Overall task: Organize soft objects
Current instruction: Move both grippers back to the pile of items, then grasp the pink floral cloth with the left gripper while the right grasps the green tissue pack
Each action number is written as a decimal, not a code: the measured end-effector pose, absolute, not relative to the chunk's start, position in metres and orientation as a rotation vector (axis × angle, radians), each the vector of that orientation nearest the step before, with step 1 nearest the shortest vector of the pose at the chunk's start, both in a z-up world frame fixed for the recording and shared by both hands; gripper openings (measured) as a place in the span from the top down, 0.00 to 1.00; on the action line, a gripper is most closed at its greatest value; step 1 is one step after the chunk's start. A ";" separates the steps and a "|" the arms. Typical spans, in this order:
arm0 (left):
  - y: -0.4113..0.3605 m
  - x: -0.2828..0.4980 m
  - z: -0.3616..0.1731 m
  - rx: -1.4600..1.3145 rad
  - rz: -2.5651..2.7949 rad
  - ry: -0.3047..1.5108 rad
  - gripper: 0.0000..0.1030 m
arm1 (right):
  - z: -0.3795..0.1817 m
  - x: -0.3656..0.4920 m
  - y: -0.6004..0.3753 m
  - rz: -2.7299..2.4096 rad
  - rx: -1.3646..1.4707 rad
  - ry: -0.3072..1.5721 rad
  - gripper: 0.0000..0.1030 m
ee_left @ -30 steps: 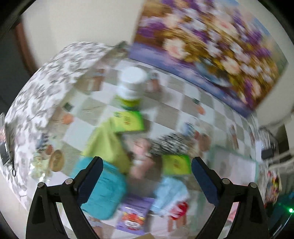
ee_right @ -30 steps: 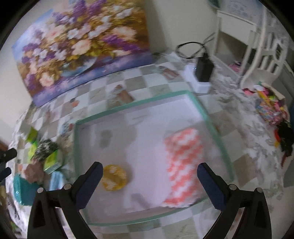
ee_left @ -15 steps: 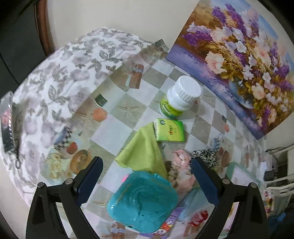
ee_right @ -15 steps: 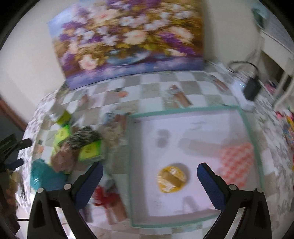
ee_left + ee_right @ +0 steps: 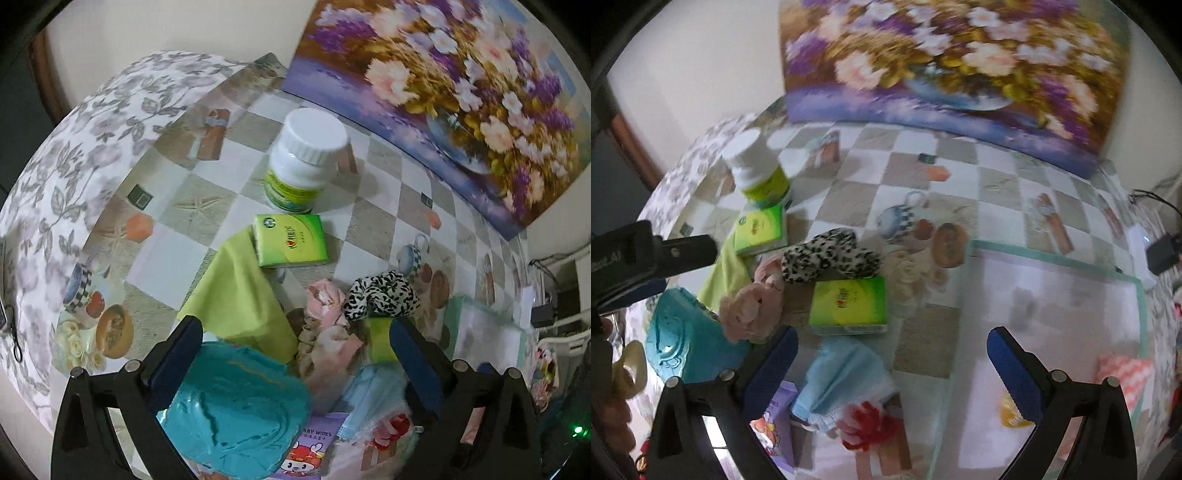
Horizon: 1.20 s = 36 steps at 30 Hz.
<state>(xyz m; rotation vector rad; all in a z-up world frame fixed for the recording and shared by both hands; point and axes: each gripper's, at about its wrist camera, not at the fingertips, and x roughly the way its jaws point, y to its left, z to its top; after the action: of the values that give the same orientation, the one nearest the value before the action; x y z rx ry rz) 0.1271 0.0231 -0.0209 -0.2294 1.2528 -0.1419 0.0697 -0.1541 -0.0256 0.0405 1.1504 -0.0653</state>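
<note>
A: Are the grippers holding anything?
B: No. The left gripper (image 5: 295, 350) and right gripper (image 5: 892, 363) gape wide above the soft pile: leopard scrunchie (image 5: 380, 295), pink cloth (image 5: 753, 299), 2 tissue packs.

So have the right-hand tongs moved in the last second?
Yes. The right tongs swung left, off the white tray toward the leopard scrunchie pile.

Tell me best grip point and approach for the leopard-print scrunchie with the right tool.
Pinch the raised fabric band of the leopard-print scrunchie, probably at its upper left end, coming down from above. It is a bunched loop lying on top of the pile, draped over the pink soft item and touching the green tissue pack, so a side approach would likely snag neighbours. The right tool is open and empty.
</note>
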 end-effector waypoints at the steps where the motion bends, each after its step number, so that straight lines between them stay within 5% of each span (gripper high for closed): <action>1: 0.021 0.128 -0.020 -0.223 -0.146 1.249 0.02 | -0.029 0.072 -0.150 -0.056 0.020 1.154 0.00; 22: -0.011 0.139 -0.044 -0.050 -0.155 1.302 0.04 | -0.080 0.093 -0.149 -0.009 0.068 1.229 0.08; 24: -0.014 0.138 -0.046 -0.006 -0.140 1.300 0.16 | -0.082 0.094 -0.150 -0.004 0.075 1.232 0.10; 36: -0.026 0.137 -0.050 0.064 -0.163 1.294 0.43 | -0.082 0.091 -0.156 0.005 0.120 1.226 0.35</action>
<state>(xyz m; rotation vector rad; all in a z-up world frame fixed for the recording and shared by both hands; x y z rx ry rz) 0.1374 -0.0263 -0.0499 0.0636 1.2938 -0.1632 0.0914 -0.1560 -0.0819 0.1196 1.2259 0.0047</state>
